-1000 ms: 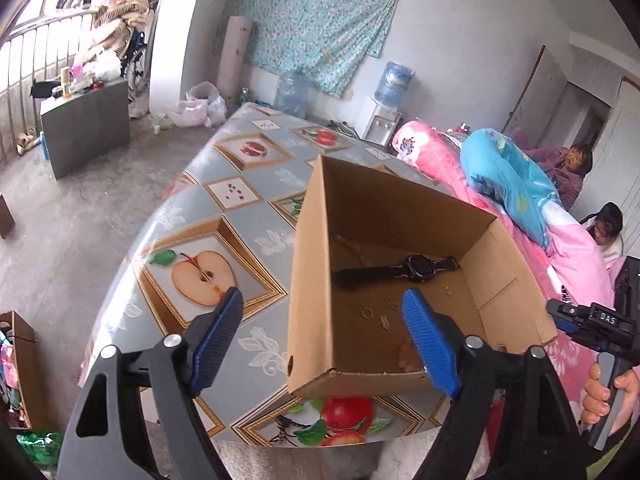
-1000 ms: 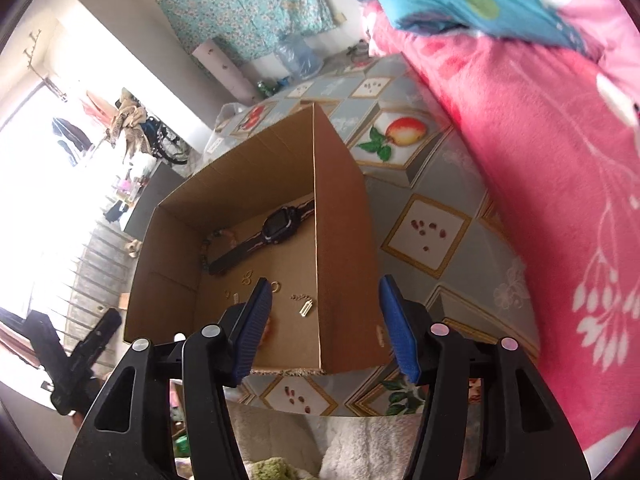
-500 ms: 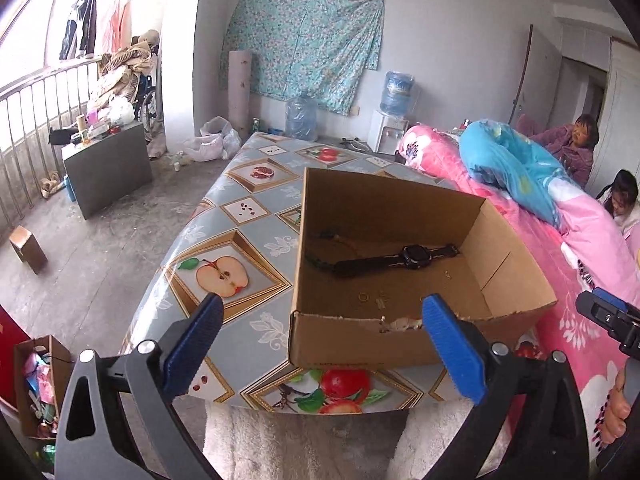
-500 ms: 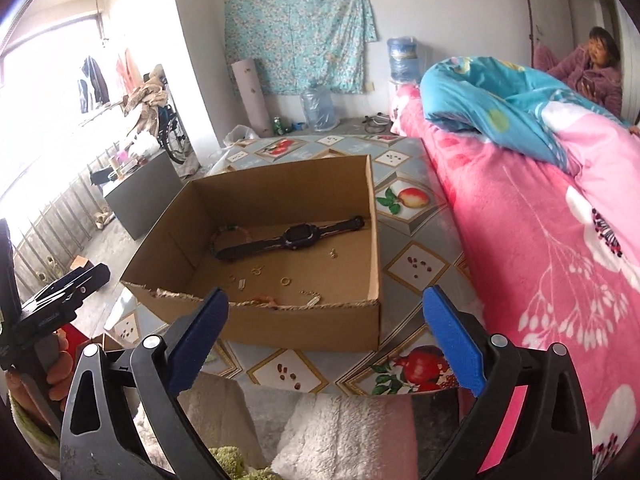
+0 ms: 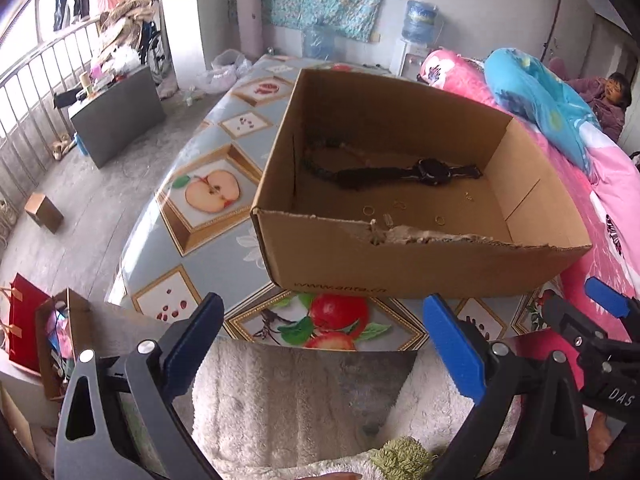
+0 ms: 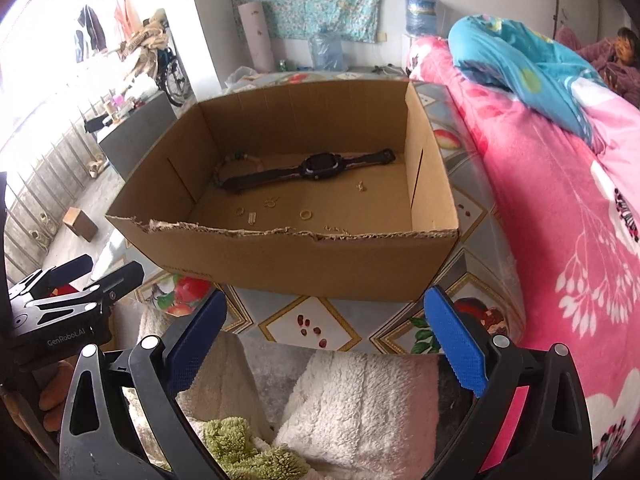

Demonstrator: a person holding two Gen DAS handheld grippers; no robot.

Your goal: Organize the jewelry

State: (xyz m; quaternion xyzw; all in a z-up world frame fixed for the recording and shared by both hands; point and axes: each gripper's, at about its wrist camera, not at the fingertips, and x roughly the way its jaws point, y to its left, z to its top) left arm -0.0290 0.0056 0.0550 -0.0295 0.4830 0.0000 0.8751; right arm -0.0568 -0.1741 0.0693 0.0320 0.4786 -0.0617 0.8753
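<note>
Left wrist view shows you an open brown cardboard box (image 5: 420,268) with a torn near rim and partly legible print, "www.anta.cn" as far as it reads, along its front wall. It sits in the frame's centre on your counter (image 5: 224,248), covered with a grey-blue fruit-print cloth. Your left gripper (image 5: 320,344) holds its blue-padded fingers spread wide at the bottom of the frame, gripping nothing. At lower right your right gripper (image 5: 604,312) carries the letters "DAS".

In the right wrist view, your right gripper's fingers (image 6: 454,340) are also spread and empty, and "GenRobot.AI" reads on the other gripper at lower left.

Inside the box lie one black wristwatch (image 6: 320,166), one beaded bracelet (image 6: 236,160) at its left end, and several small gold rings (image 6: 305,214); their exact count is unclear.
</note>
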